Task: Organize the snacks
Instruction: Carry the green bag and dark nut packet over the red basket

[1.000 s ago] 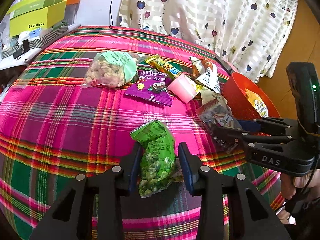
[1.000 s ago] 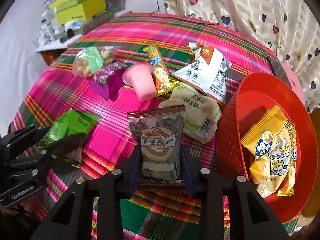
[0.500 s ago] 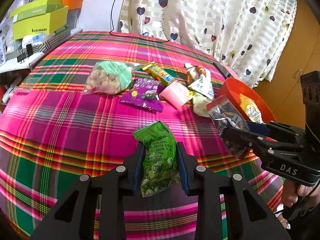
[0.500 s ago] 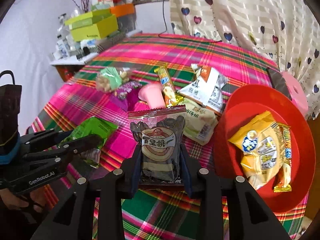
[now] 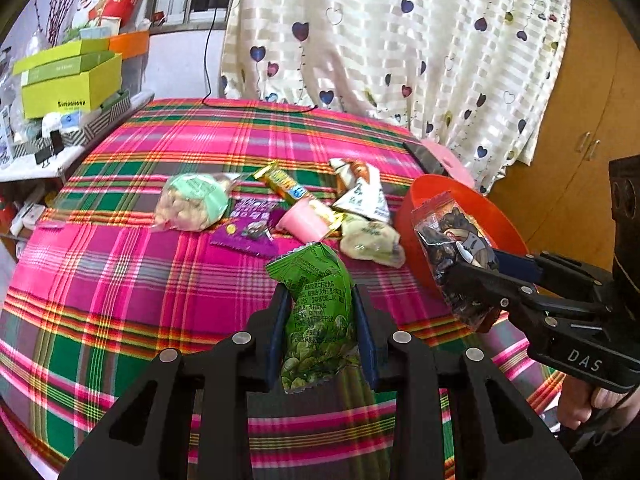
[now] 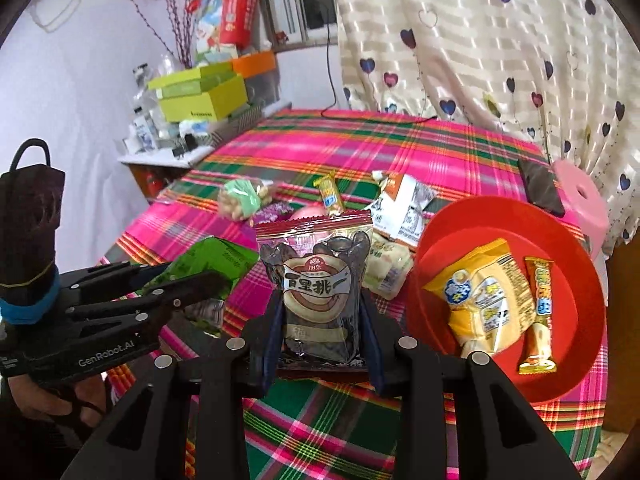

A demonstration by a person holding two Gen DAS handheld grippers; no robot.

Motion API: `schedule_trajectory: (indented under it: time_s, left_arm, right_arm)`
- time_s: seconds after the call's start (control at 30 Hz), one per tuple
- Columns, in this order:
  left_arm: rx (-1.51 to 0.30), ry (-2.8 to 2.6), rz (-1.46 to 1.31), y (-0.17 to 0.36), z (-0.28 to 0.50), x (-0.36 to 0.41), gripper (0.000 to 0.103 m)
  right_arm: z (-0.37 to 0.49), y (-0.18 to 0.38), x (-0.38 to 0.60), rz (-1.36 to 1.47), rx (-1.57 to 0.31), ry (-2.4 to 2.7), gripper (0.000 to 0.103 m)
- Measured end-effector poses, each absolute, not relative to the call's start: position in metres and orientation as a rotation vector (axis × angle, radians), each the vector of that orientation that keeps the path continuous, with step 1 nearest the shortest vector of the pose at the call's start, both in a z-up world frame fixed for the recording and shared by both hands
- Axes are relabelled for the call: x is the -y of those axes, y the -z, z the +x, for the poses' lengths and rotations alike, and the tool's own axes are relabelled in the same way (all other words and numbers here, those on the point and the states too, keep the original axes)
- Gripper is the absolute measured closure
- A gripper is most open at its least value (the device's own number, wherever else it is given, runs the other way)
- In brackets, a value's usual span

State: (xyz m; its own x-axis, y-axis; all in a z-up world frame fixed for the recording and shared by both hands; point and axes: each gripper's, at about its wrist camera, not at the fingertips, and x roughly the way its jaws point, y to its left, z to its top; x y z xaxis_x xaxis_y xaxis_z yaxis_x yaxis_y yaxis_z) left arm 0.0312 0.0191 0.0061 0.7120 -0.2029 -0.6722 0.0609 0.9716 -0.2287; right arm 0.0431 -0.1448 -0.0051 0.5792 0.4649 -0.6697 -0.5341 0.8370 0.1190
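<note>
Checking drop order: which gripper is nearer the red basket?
Right. The right gripper, shut on the dark seed packet, hangs at the red basket rim. The left gripper, holding the green pea packet, is farther, over the plaid cloth.

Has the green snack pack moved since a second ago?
Yes. The green snack pack, clamped in the left gripper, is up off the plaid tablecloth it lay on, its top nearer the pink cup.
</note>
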Motion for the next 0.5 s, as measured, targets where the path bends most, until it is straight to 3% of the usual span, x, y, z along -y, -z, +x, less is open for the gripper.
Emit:
schedule_trajectory:
  time_s: [0.5]
  left_arm:
    - [-0.728,0.201,-0.159,-0.030,0.036,0.016,0.071]
  right_arm:
    - [0.032,-0.016,0.191,-0.028,-0.681,-0.540,0.070]
